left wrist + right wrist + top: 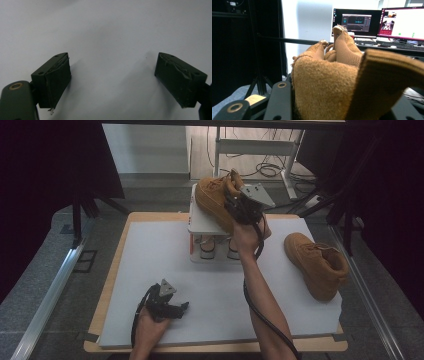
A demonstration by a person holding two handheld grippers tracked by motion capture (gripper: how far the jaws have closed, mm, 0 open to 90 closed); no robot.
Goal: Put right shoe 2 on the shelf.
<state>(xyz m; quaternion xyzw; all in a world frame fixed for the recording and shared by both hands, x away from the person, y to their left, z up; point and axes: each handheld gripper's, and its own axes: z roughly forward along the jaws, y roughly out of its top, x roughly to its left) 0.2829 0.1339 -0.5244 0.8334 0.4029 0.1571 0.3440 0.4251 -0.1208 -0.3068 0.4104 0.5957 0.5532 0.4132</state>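
A: What is the right claw holding?
B: A tan boot, gripped at the heel end. In the right claw view its black jaws sit on either side of the boot's collar, closed on it.

A: What is the boot made of?
B: Soft, napped suede, a warm wheat brown. The collar is thick and padded with a rounded edge, and the tongue behind it has a fine mesh weave. The toe is blunt and rounded.

A: Where is it just now?
B: Up over the white rack at the far middle of the desk, toe pointing away to the left. Whether the sole touches the rack's top I cannot tell.

A: And the rack?
B: A small two-level stand, flat white top, with pale shapes tucked under it that are too small to make out.

A: Is there another boot?
B: Yes, a matching second boot lies on the right side of the desk, well apart from the rack, with its opening toward the far right.

A: The left claw?
B: Low at the near edge, resting on the desk's smooth matte white sheet. Its jaws stand wide apart with nothing between them; the dark pads look scuffed and taped.
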